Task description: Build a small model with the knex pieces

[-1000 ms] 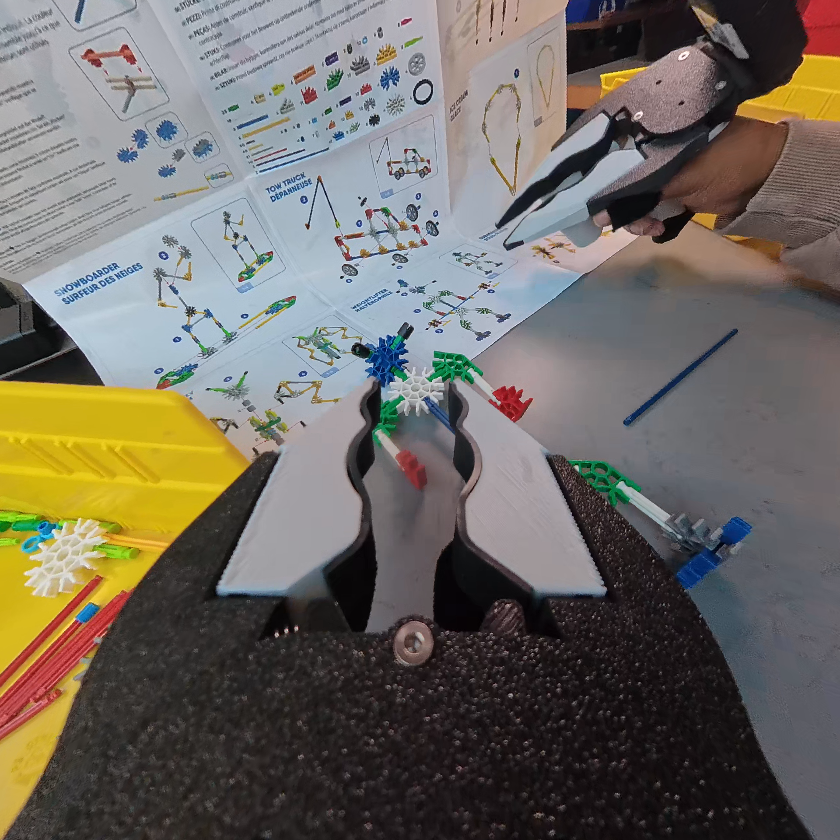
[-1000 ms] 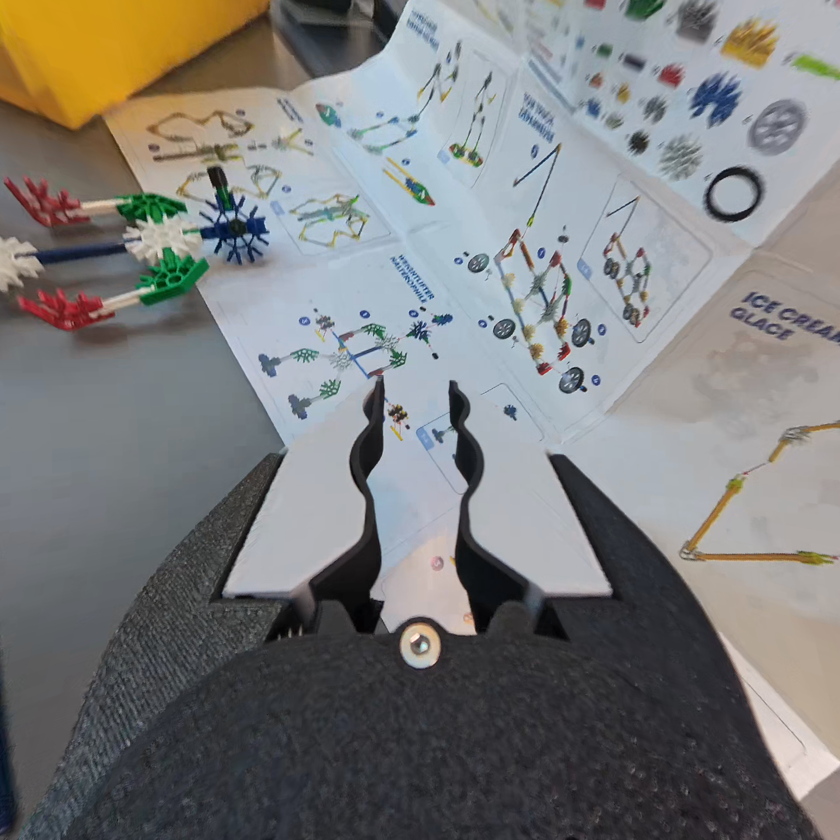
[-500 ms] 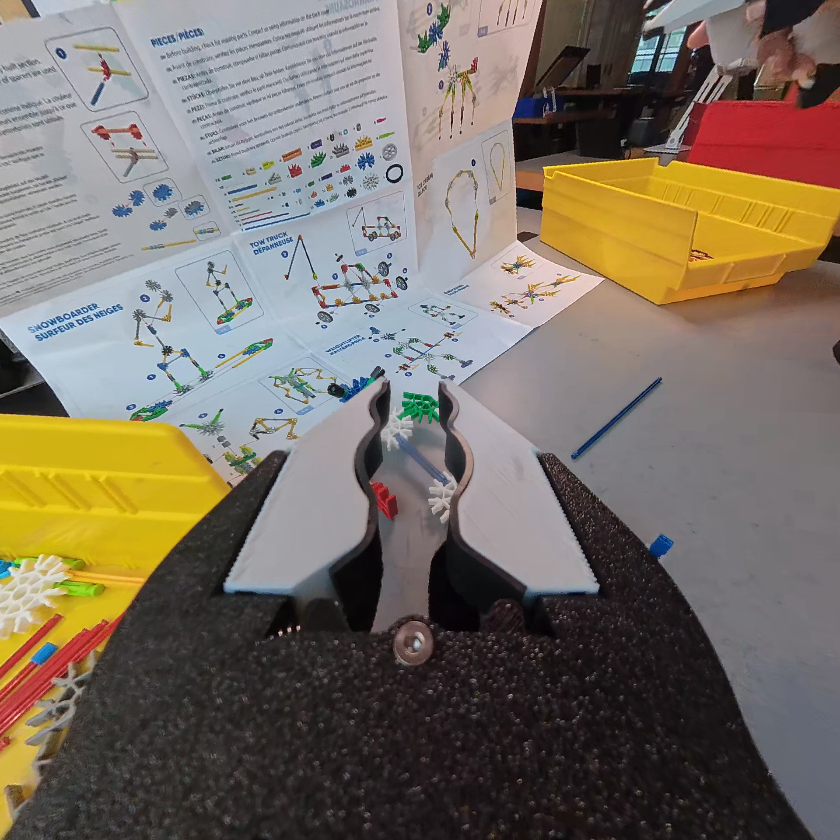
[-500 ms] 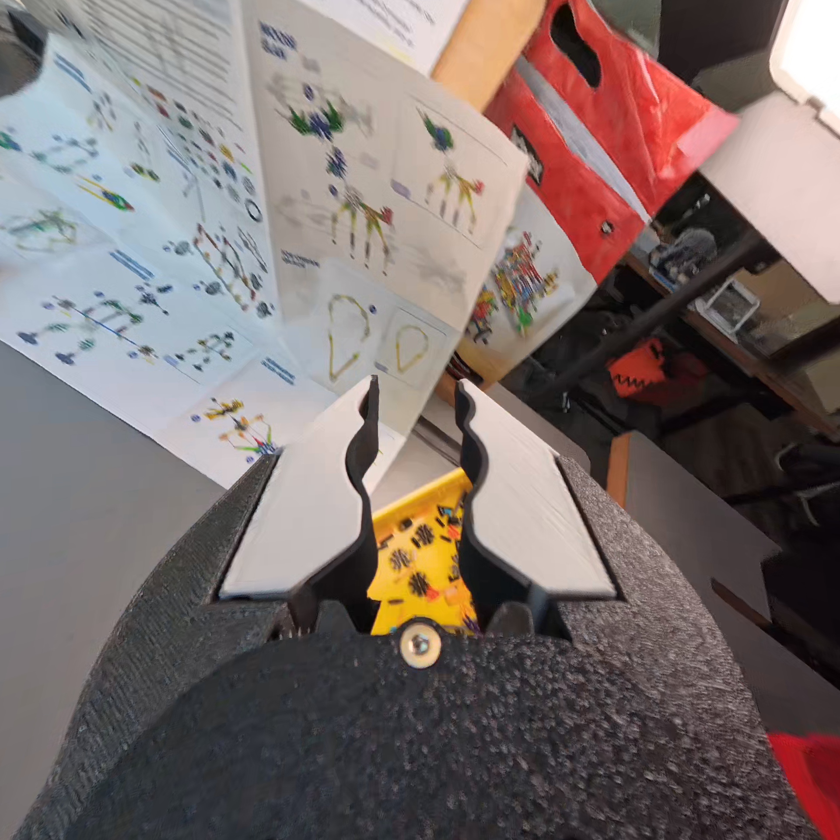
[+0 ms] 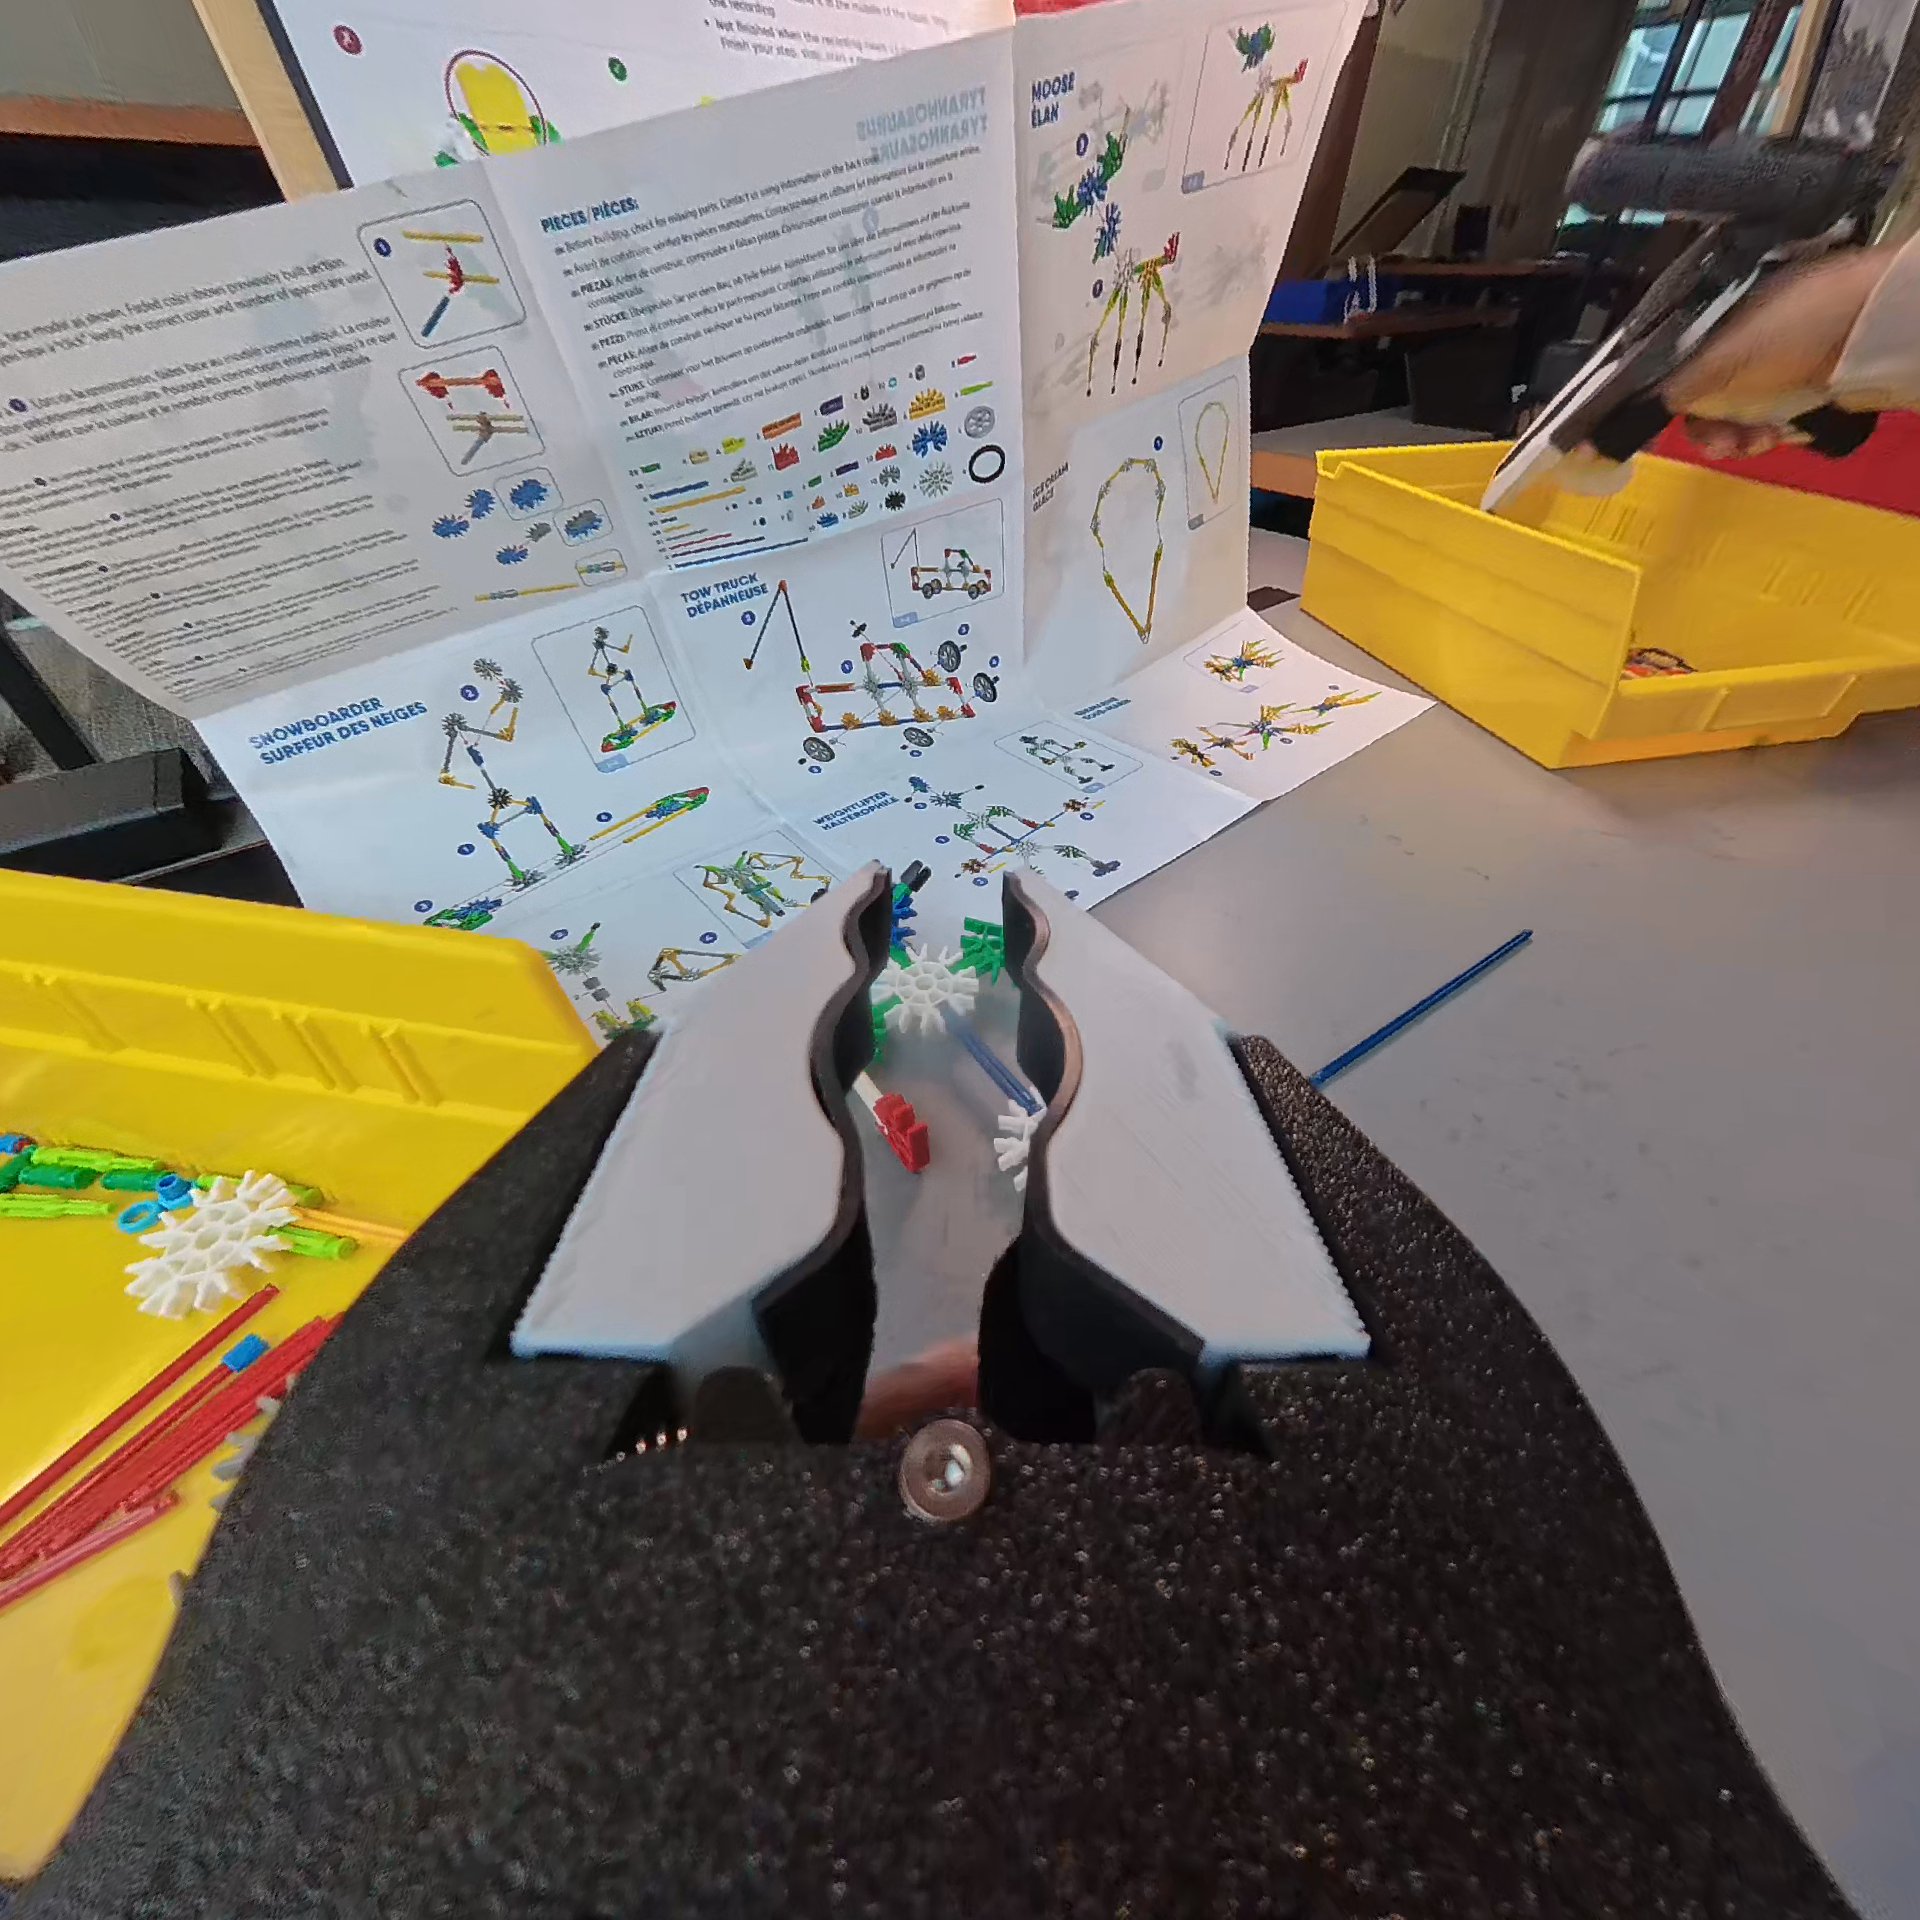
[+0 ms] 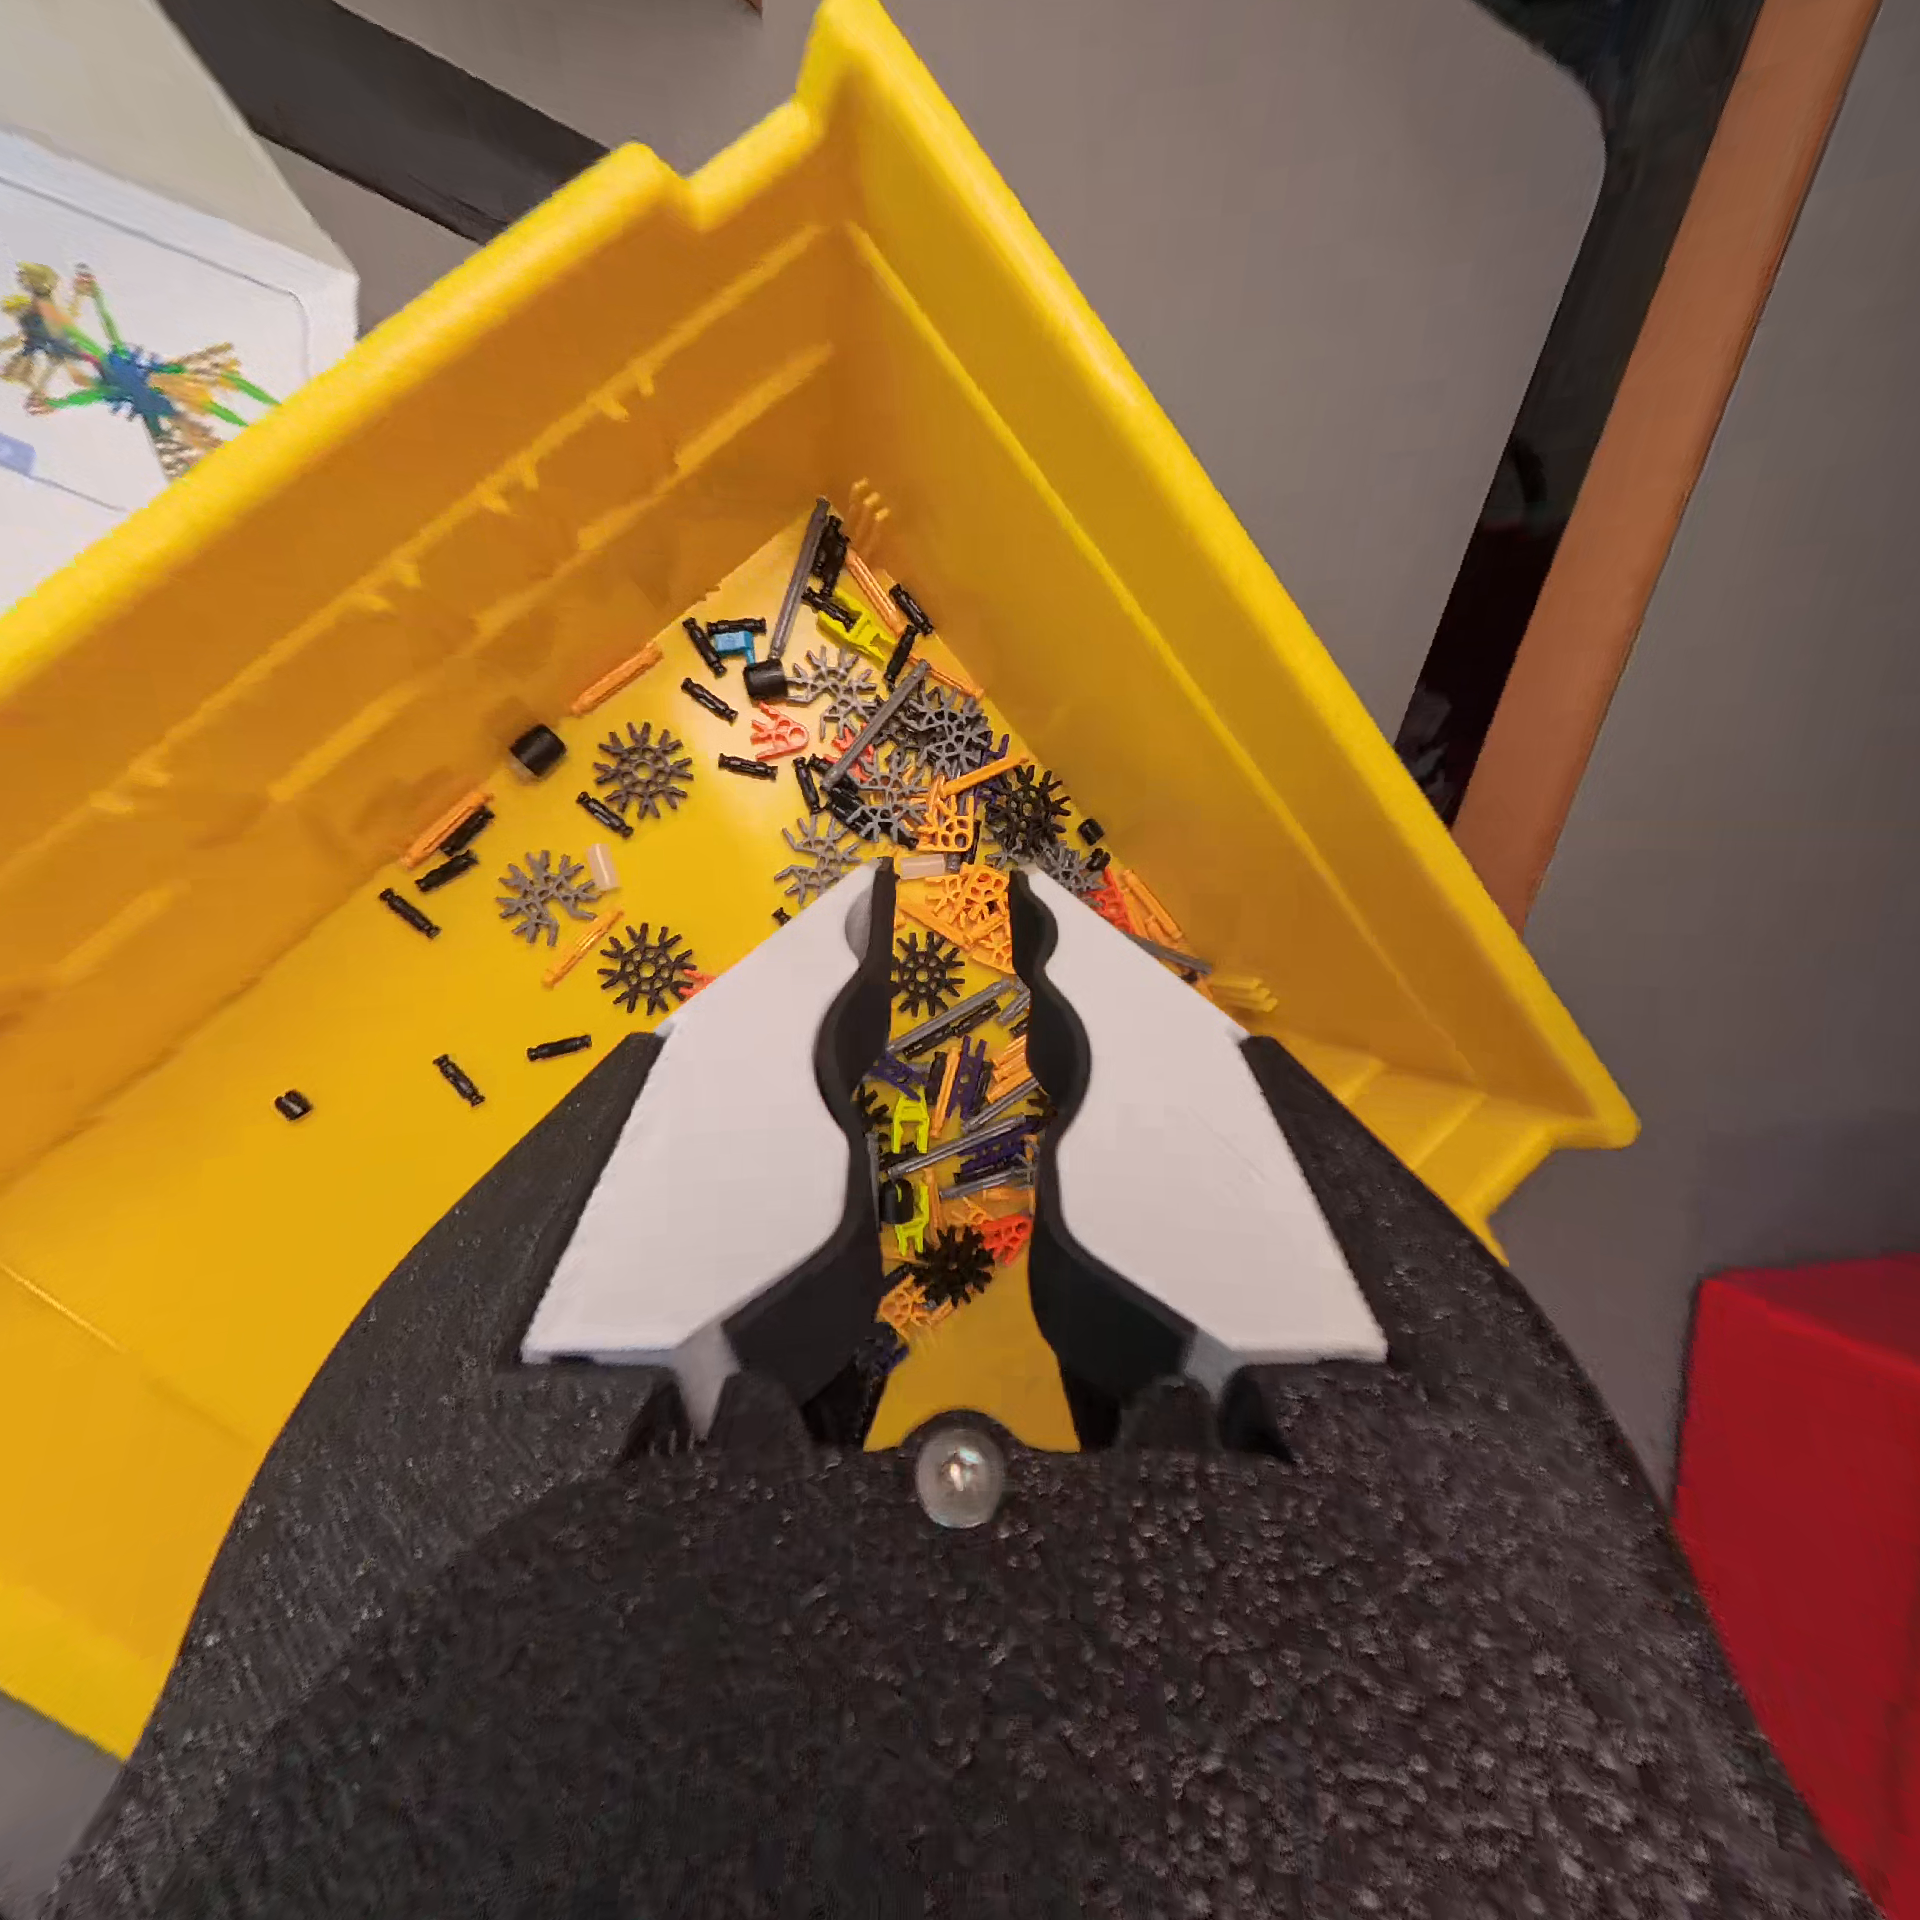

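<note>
My left gripper (image 5: 943, 904) hovers, jaws parted, over the toy model (image 5: 925, 997). My right gripper (image 6: 951, 883), jaws parted and empty, hangs above the yellow bin (image 6: 1195, 499); its tangled pieces (image 6: 935, 790) could come up several together.

**Layout across the surface**

In the left wrist view, the small rod-and-connector toy model (image 5: 925, 1003) lies centre frame on the grey surface (image 5: 1558, 1195), before the large unfolded paper instruction sheet (image 5: 727, 468). A yellow plastic bin of rods (image 5: 260, 1029) sits lower left, another yellow plastic bin (image 5: 1475, 613) upper right, and a thin blue rod (image 5: 1418, 1008) lies right of the model.
</note>
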Motion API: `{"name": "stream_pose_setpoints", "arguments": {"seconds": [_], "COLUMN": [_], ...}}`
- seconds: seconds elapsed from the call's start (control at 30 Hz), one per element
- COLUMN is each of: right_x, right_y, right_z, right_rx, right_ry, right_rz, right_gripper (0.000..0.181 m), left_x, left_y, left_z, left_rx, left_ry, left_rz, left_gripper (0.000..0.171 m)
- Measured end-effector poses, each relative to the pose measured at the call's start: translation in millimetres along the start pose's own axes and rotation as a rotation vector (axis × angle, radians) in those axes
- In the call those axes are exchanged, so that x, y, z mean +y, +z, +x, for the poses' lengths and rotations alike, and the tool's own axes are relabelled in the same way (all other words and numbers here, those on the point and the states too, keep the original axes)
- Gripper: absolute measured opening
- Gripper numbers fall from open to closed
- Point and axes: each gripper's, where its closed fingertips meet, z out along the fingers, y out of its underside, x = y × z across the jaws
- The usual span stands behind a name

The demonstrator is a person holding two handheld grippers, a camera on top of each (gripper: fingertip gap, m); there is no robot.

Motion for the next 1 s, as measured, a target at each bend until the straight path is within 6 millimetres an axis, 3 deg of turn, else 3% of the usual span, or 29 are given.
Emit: {"name": "stream_pose_setpoints", "arguments": {"seconds": [0.13,0.27,0.53,0.6,0.8,0.9,1.0], "right_x": [11,11,11,12,3,-10,-34], "right_y": [34,56,67,66,52,31,-4], "right_z": [16,18,21,19,13,1,-26], "right_rx": [-0.023,-0.069,-0.050,-0.050,-0.078,-0.123,-0.202], "right_ry": [0.228,0.367,0.406,0.389,0.374,0.320,0.190], "right_rz": [-0.083,-0.066,-0.047,-0.057,-0.002,0.067,0.212], "right_gripper": [0.021,0.022,0.013,0.002,0.001,0.002,0.002], "left_x": [-5,0,19,21,21,21,23], "left_y": [-14,-22,-10,-9,-10,-11,-11], "left_z": [2,2,8,10,12,13,14], "left_rx": [-0.022,-0.047,-0.001,0.003,0.007,0.014,0.026], "left_ry": [-0.045,-0.025,0.010,0.022,0.044,0.047,0.046], "left_rz": [0.044,0.041,-0.027,-0.038,-0.043,-0.045,-0.060], "left_gripper": [0.019,0.018,0.018,0.018,0.018,0.018,0.018]}}
